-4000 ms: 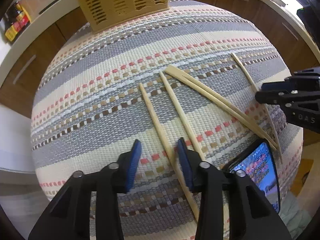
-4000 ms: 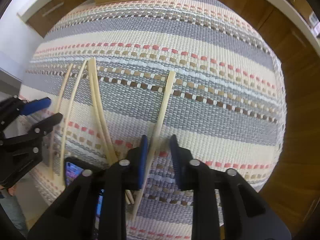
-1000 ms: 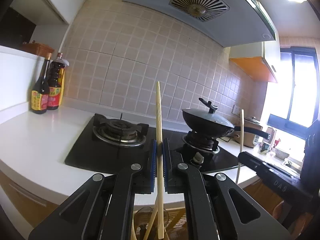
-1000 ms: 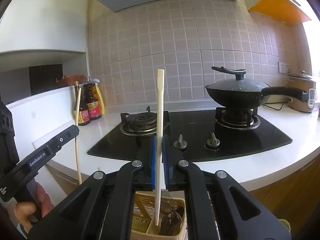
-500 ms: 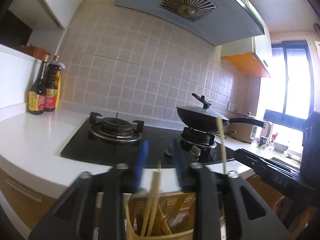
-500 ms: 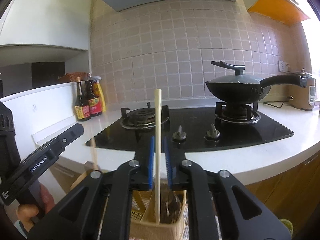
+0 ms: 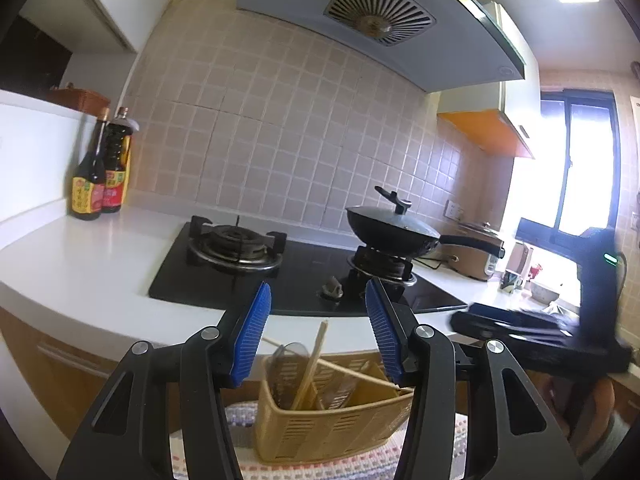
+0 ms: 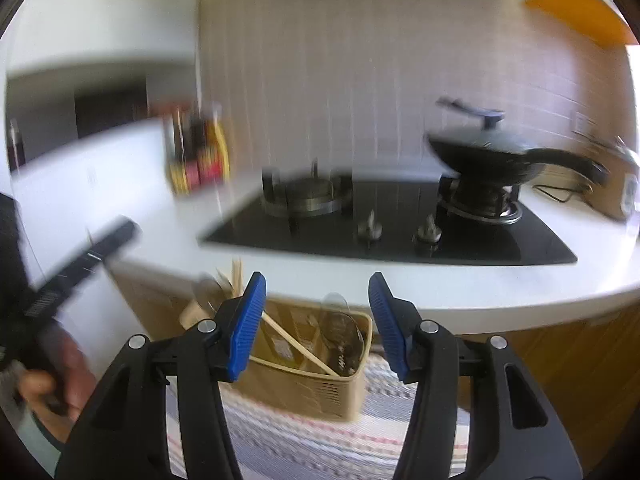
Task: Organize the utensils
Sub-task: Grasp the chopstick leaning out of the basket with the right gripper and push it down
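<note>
Left wrist view: the left hand-held gripper (image 7: pixel 318 330) is black plastic with two ribbed blue pads. Its jaws have just been opening and now stand wide with nothing between them. Below the gap stands a tan plastic utensil basket (image 7: pixel 328 426) with slotted walls, on a woven striped mat (image 7: pixel 320 468) that covers the desk. Inside it, one wooden chopstick (image 7: pixel 310 364) leans nearly upright and a second chopstick (image 7: pixel 360 374) lies slanted across the basket's rim. Clear plastic spoons also stand inside; their number is hard to tell. Beyond is a white kitchen counter (image 7: pixel 80 264) with a black glass gas hob (image 7: pixel 296 276) bearing two burners. A lidded black wok (image 7: pixel 390 228) sits on the right burner. Two dark sauce bottles (image 7: pixel 100 168) with red and yellow labels stand at left; their writing is too small to read. The right hand-held gripper (image 7: pixel 516 326) shows blurred at right.

Right wrist view, blurred: the right hand-held gripper (image 8: pixel 316 320) has the same black frame and blue pads. Its jaws have just been opening and stand wide, holding nothing. The basket (image 8: pixel 316 384) sits below them, with one chopstick (image 8: pixel 298 346) slanted inside. The person's left hand (image 8: pixel 60 376) grips the other tool at far left.
</note>
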A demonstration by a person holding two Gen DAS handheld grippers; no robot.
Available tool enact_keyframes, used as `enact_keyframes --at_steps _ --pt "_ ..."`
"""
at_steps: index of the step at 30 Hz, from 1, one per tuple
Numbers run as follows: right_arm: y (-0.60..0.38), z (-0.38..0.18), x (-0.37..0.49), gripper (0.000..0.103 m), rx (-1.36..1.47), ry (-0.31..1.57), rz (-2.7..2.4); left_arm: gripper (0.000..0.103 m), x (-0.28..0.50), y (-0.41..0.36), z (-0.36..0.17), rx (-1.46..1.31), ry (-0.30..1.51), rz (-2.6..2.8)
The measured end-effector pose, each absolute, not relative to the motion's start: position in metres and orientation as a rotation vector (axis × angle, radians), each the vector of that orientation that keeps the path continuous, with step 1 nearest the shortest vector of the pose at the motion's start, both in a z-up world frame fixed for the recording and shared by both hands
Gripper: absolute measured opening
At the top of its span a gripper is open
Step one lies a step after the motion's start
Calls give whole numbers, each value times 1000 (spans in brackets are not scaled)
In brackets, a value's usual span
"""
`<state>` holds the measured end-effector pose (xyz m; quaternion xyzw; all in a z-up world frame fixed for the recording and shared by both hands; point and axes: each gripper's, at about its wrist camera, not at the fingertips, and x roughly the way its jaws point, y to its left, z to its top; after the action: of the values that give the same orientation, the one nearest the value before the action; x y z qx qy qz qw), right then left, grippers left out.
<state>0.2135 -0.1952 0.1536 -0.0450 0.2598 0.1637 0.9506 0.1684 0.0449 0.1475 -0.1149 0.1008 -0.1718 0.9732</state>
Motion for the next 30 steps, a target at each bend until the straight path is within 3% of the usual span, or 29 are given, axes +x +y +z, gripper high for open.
enact_keyframes --at_steps 3,5,6,12,17,21,30 --pt "-172 147 246 48 -240 695 382 47 168 59 146 -239 227 -347" --pt "-159 138 261 36 -330 767 420 47 168 69 144 -240 240 -344" --pt "-152 132 266 35 -375 791 426 47 168 72 143 -241 243 -342" --pt "-115 104 270 31 -526 851 487 47 173 82 136 -236 264 -334" --pt "-90 90 274 20 -641 874 466 47 181 81 126 -230 288 -339" --pt "-88 89 282 10 -629 903 447 47 185 83 119 -232 302 -342" --pt "-124 113 283 6 -423 827 431 47 190 88 113 -264 319 -356"
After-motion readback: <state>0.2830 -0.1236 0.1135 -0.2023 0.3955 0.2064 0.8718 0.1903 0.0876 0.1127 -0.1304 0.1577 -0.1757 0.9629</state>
